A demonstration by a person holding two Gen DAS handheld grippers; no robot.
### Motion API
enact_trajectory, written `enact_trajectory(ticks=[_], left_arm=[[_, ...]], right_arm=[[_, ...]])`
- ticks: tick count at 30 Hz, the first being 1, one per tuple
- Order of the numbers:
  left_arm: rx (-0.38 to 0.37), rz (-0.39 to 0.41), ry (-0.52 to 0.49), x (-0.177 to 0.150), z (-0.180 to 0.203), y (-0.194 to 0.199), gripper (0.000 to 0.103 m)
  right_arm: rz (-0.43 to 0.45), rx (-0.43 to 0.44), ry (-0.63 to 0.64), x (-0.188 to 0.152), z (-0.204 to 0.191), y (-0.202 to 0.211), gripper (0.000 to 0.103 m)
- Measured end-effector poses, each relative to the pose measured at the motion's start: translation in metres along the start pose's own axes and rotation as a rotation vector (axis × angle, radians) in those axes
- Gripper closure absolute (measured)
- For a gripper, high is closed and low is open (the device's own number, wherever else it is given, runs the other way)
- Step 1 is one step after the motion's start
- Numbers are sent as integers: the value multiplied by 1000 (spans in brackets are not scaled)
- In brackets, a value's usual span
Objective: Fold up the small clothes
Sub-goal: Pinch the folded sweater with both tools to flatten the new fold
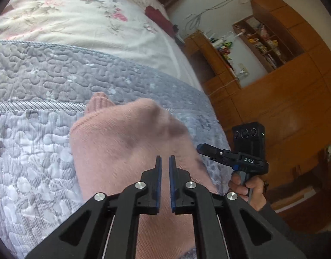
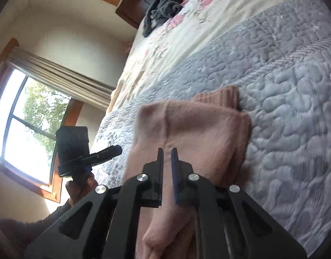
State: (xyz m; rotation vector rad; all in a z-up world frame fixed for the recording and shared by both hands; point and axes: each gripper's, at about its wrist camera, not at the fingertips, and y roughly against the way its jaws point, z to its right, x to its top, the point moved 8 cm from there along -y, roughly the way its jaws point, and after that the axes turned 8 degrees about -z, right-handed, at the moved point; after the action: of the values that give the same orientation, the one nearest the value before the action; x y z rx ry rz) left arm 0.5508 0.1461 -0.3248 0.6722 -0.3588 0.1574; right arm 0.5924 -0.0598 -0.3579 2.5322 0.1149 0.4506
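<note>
Pink sweater (image 1: 126,142) lies on the grey quilt (image 1: 36,69), already folded into a compact stack. Ribbed cuff (image 2: 221,96) pokes out at its far end.

Left gripper (image 1: 165,161): jaws nearly together, thin gap between the blue pads, no fabric in that gap. It hovers above the near half of the sweater, fingers pointing along its length. The sweater sits directly ahead of and below the fingertips.

Right gripper (image 2: 167,154): same picture, jaws almost closed, narrow slit, nothing pinched. Sweater is ahead of and under it, folded edge off to its right. Its handle is held by a hand (image 1: 247,185) out to the left gripper's right, clear of the sweater.

Both frames are motion-blurred, so I can't say whether either tip touches the knit.

Judgement: the fold on this piece looks done or close to it. Nearly shut, empty jaws above the stack fit pressing or smoothing, or pulling away after a release.

Dark grey garment (image 2: 163,6) sits crumpled far ahead on the floral bedspread (image 2: 165,43), well apart from the sweater; probably next.
</note>
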Motion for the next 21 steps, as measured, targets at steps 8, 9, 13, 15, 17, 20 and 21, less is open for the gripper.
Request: enact_trajectory(ticks=[8,9,13,15,17,20,21], left_arm=[[123,-57,35,-28,-26,-29,101],[119,-49,31,-28,-19,-24,101],[48,-52,-58,-52,19,-4,100],[124,-89,-44,-64,7,-17,98],[147,-107,27,-68,-17,-32,101],[149,-111,35,-72,-14,-36,101],[120,-113,30,-74,-5,-32,100]], right_arm=[[-5,-100,-70,-24,30,-6,103],[5,-89,-67,-26,21,-1,99],[-30,-49,45,-55,-29,7,97],[-64,-131,52,-62,-19,-8,103],[-80,-190,-5,-64,10,-15,103],[-55,-191,-43,-61,20,-7,103],[-47,-190,-34,-61,12,-2,103]])
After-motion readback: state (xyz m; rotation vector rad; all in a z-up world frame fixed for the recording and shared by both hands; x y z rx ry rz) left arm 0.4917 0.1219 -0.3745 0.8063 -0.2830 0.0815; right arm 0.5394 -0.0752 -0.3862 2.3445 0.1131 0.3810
